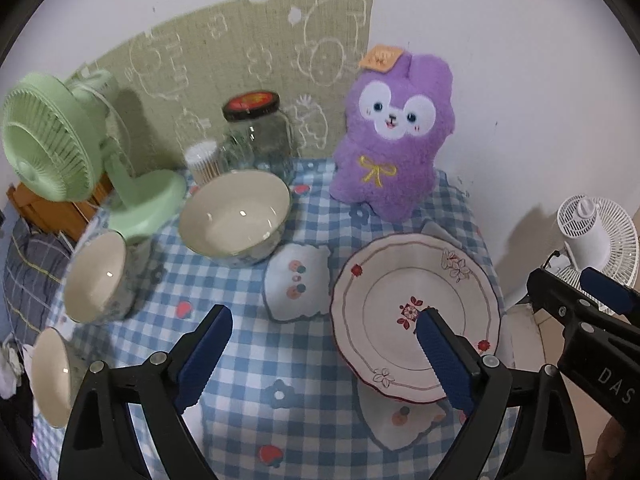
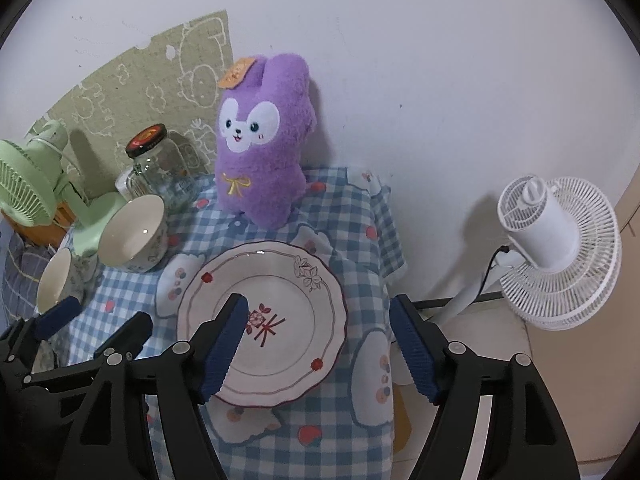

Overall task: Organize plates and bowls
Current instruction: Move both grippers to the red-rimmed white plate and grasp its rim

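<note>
A white scalloped plate (image 1: 416,280) (image 2: 280,280) with red flowers lies on the blue checked tablecloth (image 1: 256,360), near its right edge. To its left stands a large cream bowl (image 1: 236,216) (image 2: 134,232), then a medium bowl (image 1: 96,276) (image 2: 56,280) and a small bowl (image 1: 50,376) along the left edge. My left gripper (image 1: 325,314) (image 2: 104,314) is open above the cloth, its right finger over the plate's middle. My right gripper (image 2: 318,302) (image 1: 568,280) is open too, left finger over the plate, right finger past the table's edge. Nothing is held.
A purple plush toy (image 1: 392,136) (image 2: 260,148) stands behind the plate. A green fan (image 1: 60,140), a glass jar (image 1: 260,132) and a tub of cotton swabs (image 1: 202,160) crowd the back left. A white fan (image 2: 556,248) stands off the table on the right.
</note>
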The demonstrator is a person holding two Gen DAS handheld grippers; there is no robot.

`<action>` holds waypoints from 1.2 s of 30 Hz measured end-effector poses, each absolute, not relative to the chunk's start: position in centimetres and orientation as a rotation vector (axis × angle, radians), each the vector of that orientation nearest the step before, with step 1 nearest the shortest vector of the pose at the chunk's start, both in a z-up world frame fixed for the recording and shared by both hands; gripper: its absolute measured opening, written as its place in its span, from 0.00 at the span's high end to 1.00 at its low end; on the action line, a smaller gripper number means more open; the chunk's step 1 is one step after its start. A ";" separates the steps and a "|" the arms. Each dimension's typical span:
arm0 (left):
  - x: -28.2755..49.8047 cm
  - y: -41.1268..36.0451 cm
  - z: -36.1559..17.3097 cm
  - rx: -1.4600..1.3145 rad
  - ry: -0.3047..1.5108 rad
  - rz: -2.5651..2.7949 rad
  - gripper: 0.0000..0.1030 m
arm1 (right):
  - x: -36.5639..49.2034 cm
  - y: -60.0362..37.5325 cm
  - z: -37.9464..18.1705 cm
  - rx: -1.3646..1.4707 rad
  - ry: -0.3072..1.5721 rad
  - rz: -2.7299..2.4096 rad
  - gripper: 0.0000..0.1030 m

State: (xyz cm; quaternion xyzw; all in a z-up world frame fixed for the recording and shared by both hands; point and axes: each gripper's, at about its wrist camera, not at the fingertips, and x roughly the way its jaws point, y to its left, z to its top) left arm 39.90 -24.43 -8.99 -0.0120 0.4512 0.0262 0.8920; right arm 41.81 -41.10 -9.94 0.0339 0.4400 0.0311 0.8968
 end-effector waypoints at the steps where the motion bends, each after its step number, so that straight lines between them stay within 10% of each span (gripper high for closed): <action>1: 40.0 -24.5 -9.3 -0.026 0.937 0.047 0.08 | 42.0 -41.1 -10.2 0.071 0.911 0.070 0.26; 22: 43.5 -26.3 -16.4 0.005 1.011 0.031 0.22 | 46.1 -41.5 -18.0 0.070 0.986 0.089 0.27; 36: 44.1 -26.5 -19.5 -0.016 1.088 0.010 0.61 | 46.9 -41.7 -21.3 0.120 1.087 0.116 0.61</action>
